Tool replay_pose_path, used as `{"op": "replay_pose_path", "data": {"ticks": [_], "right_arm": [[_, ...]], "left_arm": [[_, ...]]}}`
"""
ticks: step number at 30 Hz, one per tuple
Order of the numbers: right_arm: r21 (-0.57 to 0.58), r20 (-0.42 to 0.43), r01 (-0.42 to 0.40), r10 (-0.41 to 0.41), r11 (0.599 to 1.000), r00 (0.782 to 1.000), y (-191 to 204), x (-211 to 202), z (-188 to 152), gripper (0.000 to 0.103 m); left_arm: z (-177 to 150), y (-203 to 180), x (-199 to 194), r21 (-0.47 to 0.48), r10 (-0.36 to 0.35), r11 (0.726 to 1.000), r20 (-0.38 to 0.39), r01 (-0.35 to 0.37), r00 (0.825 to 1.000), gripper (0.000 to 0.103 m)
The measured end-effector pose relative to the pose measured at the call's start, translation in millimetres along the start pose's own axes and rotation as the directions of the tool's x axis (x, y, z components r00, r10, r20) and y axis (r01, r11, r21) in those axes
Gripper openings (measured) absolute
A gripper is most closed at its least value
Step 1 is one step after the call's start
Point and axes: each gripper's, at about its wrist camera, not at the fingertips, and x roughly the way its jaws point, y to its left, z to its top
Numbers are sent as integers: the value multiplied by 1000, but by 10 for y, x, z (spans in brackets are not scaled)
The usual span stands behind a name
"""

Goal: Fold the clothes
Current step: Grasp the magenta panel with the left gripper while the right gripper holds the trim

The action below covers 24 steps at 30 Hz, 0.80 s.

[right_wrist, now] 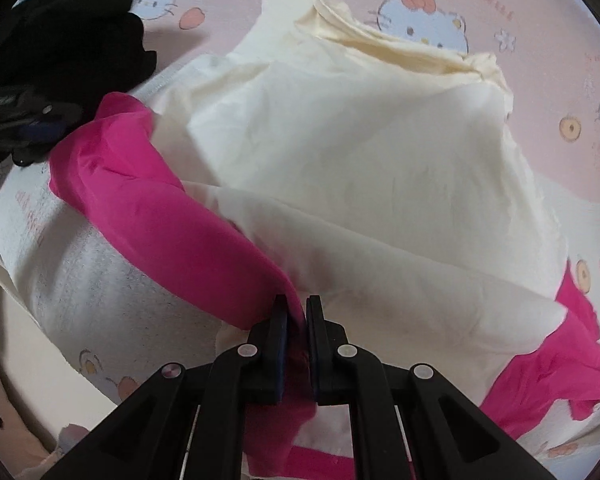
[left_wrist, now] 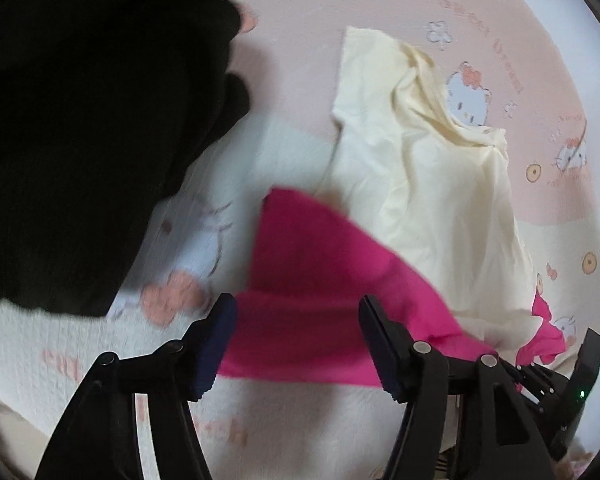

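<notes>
A bright pink garment (left_wrist: pixel 312 280) lies partly on a cream-white garment (left_wrist: pixel 432 184) spread on the bed. My left gripper (left_wrist: pixel 300 320) is open, its two fingers standing wide apart just above the pink cloth, holding nothing. My right gripper (right_wrist: pixel 298 312) is shut on an edge of the pink garment (right_wrist: pixel 160 220), which stretches away up and left from it. The cream garment (right_wrist: pixel 360 152) fills the middle of the right wrist view. The left gripper (right_wrist: pixel 32 128) shows at the far left of that view, by the pink cloth's other end.
The bed is covered by a pink and white Hello Kitty sheet (left_wrist: pixel 500 60). A heap of black clothing (left_wrist: pixel 80 120) lies at the left; it also shows in the right wrist view (right_wrist: pixel 84 36). The bed's edge (right_wrist: pixel 16 280) runs down the left.
</notes>
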Motion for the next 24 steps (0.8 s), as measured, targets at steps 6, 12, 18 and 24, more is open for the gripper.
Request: {"op": "replay_pose_path", "data": {"ticks": [6, 12, 18, 24], "right_arm": [[9, -19, 4, -4, 1000, 1000, 25, 95, -10, 6], [-1, -1, 10, -10, 1000, 1000, 28, 103, -53, 7], [1, 30, 5, -5, 1000, 1000, -15, -44, -100, 55], [-107, 38, 30, -26, 994, 999, 63, -208, -113, 61]], "left_arm": [[-206, 72, 57, -5, 29, 1000, -39, -29, 999, 61], [-437, 14, 162, 57, 61, 997, -53, -58, 997, 61], [-571, -70, 242, 132, 82, 988, 14, -84, 996, 61], [-626, -118, 207, 171, 59, 983, 82, -73, 995, 52]]}}
